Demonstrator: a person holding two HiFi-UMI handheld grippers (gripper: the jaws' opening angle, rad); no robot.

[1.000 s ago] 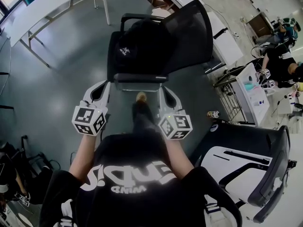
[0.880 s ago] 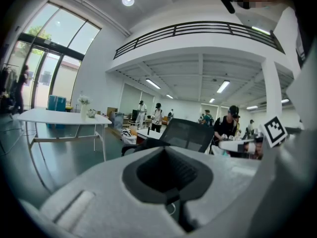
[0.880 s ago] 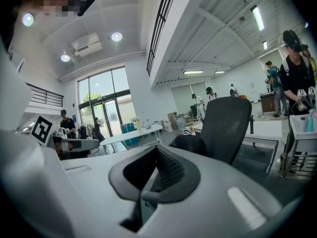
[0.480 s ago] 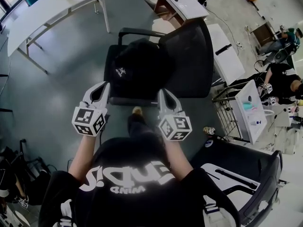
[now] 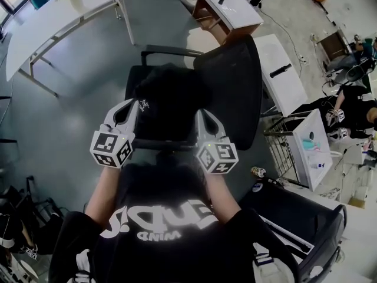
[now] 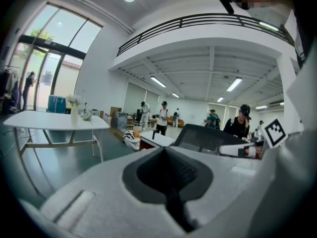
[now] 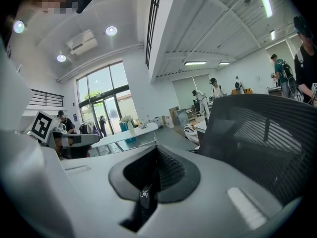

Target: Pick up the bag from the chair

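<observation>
A black bag point(image 5: 171, 102) with a small white logo lies on the seat of a black mesh-backed chair point(image 5: 232, 81) in the head view. My left gripper point(image 5: 128, 106) hovers at the bag's left side and my right gripper point(image 5: 202, 115) at its right side, both near the seat's front edge. Each has its jaws closed together with nothing held. In the left gripper view the gripper point(image 6: 166, 155) points past the chair's backrest point(image 6: 208, 138). In the right gripper view the gripper point(image 7: 156, 152) sits beside the backrest point(image 7: 267, 143), and a sliver of the bag point(image 7: 144, 195) shows through the slit.
A white table point(image 5: 53, 16) stands at the far left, a white desk point(image 5: 283, 69) behind the chair at the right. A wire cart point(image 5: 294, 140), a small bottle point(image 5: 257, 171) on the floor and a black bulky seat point(image 5: 306, 229) crowd the right side. People sit at the far right.
The person has stepped up to the chair. Both grippers now flank the bag over the seat's front, and the foot seen earlier is out of sight.
</observation>
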